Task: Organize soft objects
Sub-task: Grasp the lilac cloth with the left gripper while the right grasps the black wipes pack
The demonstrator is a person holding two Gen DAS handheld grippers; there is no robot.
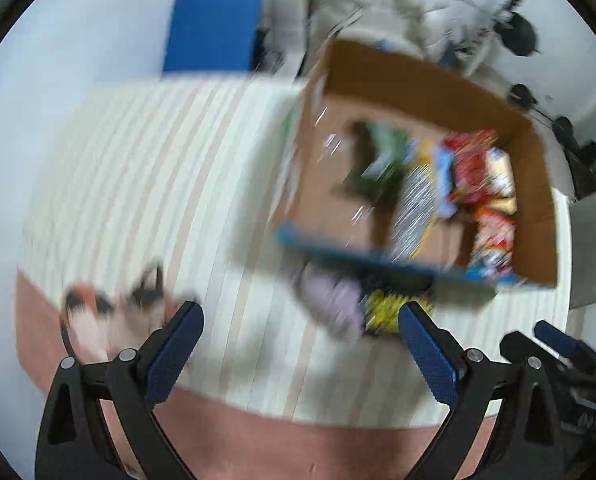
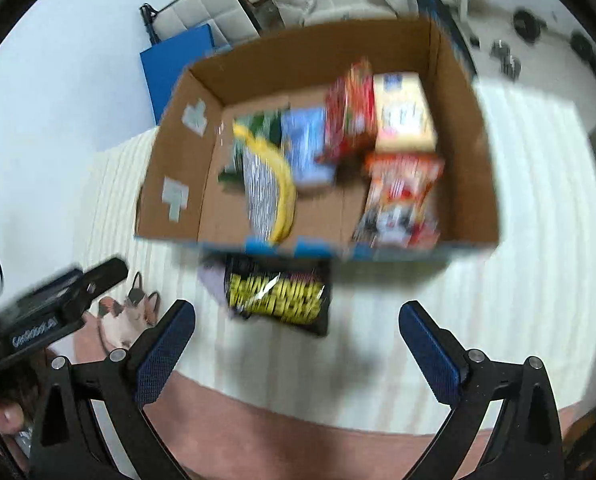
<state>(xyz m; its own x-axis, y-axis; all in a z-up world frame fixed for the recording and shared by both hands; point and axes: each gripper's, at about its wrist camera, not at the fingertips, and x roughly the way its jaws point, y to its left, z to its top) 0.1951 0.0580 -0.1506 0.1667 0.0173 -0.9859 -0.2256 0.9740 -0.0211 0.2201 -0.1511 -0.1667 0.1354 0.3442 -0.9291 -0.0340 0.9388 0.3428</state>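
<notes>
Both claws, left [image 1: 301,322] and right [image 2: 297,320], are held wide apart and empty. Just beyond the right claw a black-and-yellow snack bag [image 2: 277,296] is seen on the striped mat [image 2: 498,320]; farther off, packets are gathered in the cardboard box [image 2: 177,152].

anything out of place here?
Yes: a black-and-yellow snack bag lies on the striped cover just outside the box, over something lilac, while the other packs are inside. Both grippers are open and empty.
</notes>
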